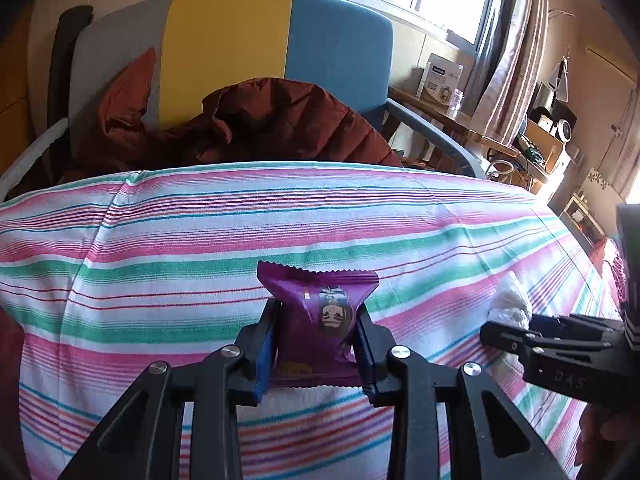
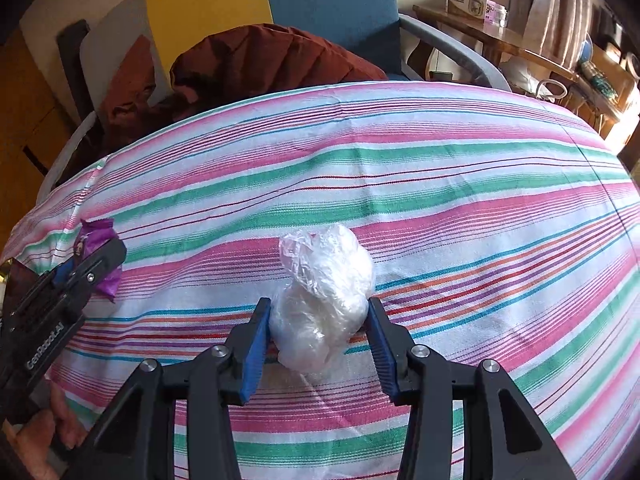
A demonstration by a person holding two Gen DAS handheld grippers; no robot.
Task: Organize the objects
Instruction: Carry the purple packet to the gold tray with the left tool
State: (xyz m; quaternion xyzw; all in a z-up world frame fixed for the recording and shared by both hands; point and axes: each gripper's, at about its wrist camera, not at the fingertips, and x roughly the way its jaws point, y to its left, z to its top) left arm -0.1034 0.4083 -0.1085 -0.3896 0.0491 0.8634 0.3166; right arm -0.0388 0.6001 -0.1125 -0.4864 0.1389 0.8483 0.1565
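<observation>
A purple snack packet (image 1: pixel 318 320) with a cartoon face sits between the fingers of my left gripper (image 1: pixel 318 316), which is shut on it over the striped cloth (image 1: pixel 200 240). The packet also shows at the left of the right wrist view (image 2: pixel 98 236), held by the left gripper (image 2: pixel 86 264). A white lump wrapped in clear plastic (image 2: pixel 324 304) sits between the fingers of my right gripper (image 2: pixel 318 320), which is shut on it. The wrapped lump (image 1: pixel 510 300) and right gripper (image 1: pixel 512 334) show at the right of the left wrist view.
The striped cloth (image 2: pixel 440 160) covers the whole work surface. Behind it stands a grey, yellow and blue chair (image 1: pixel 228 40) with a rust-red jacket (image 1: pixel 280 120) on it. A wooden side table (image 1: pixel 452 116) with a box stands at the far right.
</observation>
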